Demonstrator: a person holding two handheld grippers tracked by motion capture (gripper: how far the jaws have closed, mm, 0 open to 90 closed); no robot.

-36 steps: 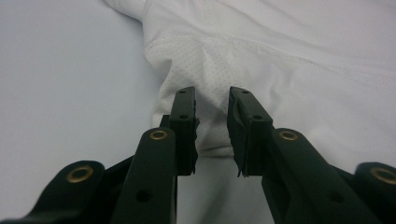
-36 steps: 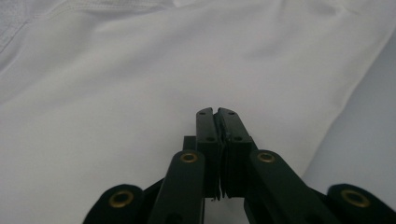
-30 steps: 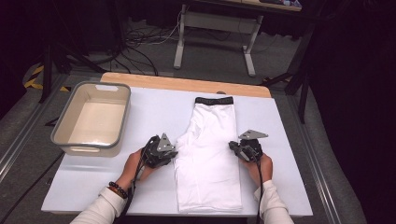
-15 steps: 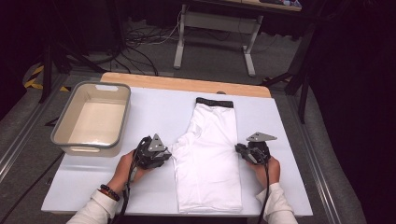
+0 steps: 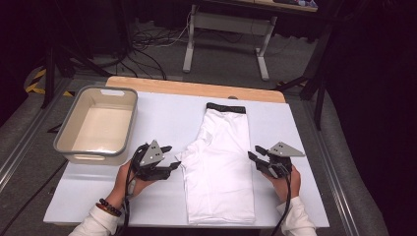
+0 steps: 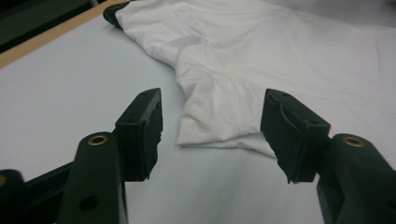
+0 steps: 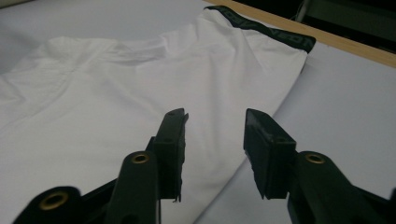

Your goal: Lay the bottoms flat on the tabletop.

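From the high view the white shorts (image 5: 219, 162) are laid folded mid-table, in the left gripper view the left gripper (image 6: 212, 133) has just been spread, nothing pinched, the mesh corner best re-grabbed low, and the right gripper (image 7: 215, 149) likewise by the edge.

White-topped table (image 5: 162, 118) with wooden far edge, folded white shorts (image 5: 219, 167) lying flat — grey tub (image 5: 125, 120) at left
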